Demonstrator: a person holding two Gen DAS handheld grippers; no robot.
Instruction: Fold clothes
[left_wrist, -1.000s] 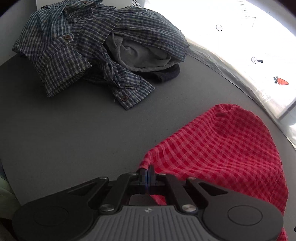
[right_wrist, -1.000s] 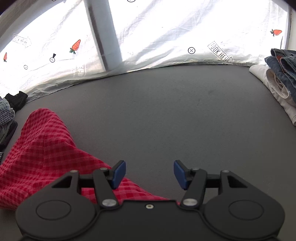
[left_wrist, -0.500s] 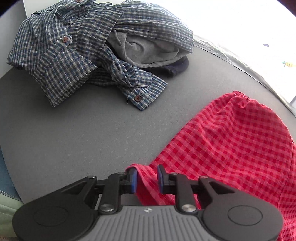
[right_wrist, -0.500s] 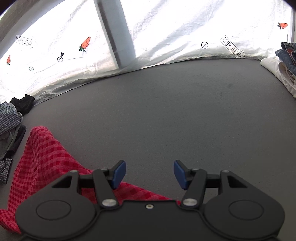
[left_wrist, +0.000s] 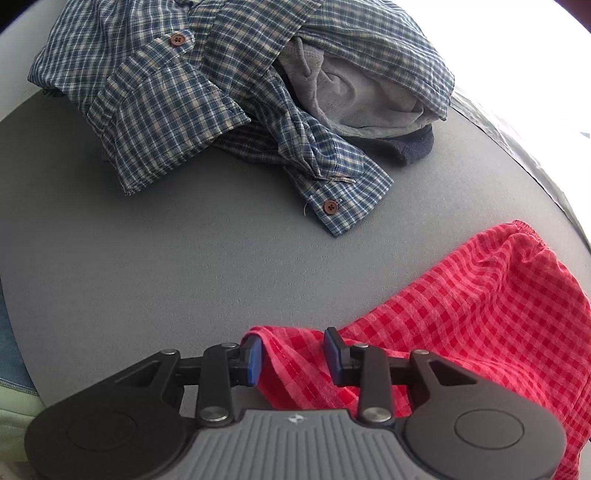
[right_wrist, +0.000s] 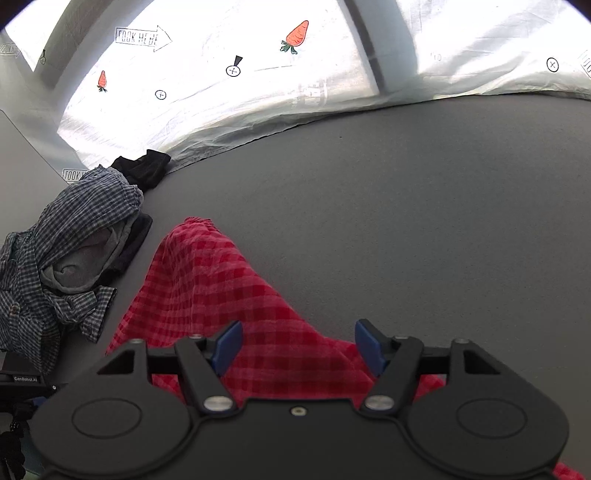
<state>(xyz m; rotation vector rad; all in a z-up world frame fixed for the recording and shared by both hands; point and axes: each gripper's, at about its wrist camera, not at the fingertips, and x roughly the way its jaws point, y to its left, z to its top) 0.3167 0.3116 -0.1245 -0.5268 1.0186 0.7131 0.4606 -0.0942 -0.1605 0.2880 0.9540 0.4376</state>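
Left wrist view looks steeply down along the left gripper (left_wrist: 293, 356), whose jaws are opening; its blue pads (left_wrist: 254, 356) stand apart, with a corner of the red checked cloth (left_wrist: 480, 325) lying loose between them. The left pad is close against the cloth's edge, but neither pad presses it. From there the cloth spreads away to the right across the grey table (left_wrist: 166, 266), its gathered hem at the far end.

Beyond it, well apart from the gripper, a heap of clothes sits at the table's far side: a blue plaid shirt (left_wrist: 177, 92) with brown buttons, one cuff reaching toward the red cloth without touching it, a grey garment (left_wrist: 362, 99) tucked inside the shirt, and a dark piece (left_wrist: 406, 147) beneath.

Right wrist view shows the right gripper (right_wrist: 297, 347) tilted down less steeply, its jaws spread wide and opening. The red checked cloth (right_wrist: 207, 280) lies under and between the blue pads (right_wrist: 227, 347), which stand clear of it. The cloth runs away to the upper left in a tapering shape. The plaid shirt (right_wrist: 74, 221) heap lies just beside it on the left, with a black item (right_wrist: 142, 170) behind at the table's edge.

Along the far edge of the table (right_wrist: 424, 203) hangs a bright white sheet (right_wrist: 240, 92), backlit, printed with carrots, arrows and small circled marks.
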